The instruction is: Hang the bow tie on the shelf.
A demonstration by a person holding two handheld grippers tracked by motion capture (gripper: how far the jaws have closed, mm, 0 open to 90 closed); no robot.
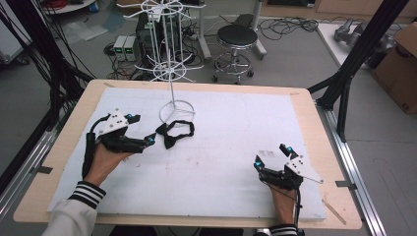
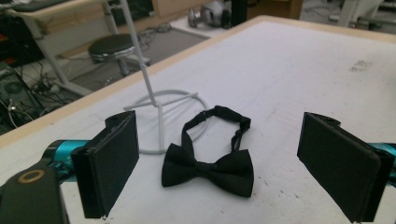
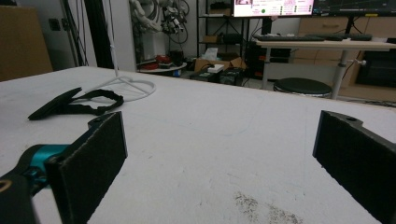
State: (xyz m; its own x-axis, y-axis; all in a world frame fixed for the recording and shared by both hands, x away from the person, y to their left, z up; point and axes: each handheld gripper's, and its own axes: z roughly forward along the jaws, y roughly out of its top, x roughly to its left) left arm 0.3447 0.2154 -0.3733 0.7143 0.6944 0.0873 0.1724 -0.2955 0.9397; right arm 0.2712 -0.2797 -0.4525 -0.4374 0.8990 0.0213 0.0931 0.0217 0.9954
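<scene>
A black bow tie (image 1: 169,136) with its neck strap looped behind it lies flat on the white table cover, just in front of the ring base of a white wire stand (image 1: 176,109). My left gripper (image 1: 142,130) rests at the left, open, with its jaws pointing at the bow tie (image 2: 208,169) a short way off and nothing between them. The stand's base (image 2: 180,99) shows behind the tie. My right gripper (image 1: 272,156) sits near the front right, open and empty, and from there the bow tie (image 3: 70,104) lies far off at the left.
The white wire stand rises tall at the back middle with hooked arms (image 1: 167,69). The table's wooden rim (image 1: 314,118) borders the cover. A black stool (image 1: 236,37) and cables stand on the floor beyond. Scuff marks (image 3: 261,207) dot the cover near my right gripper.
</scene>
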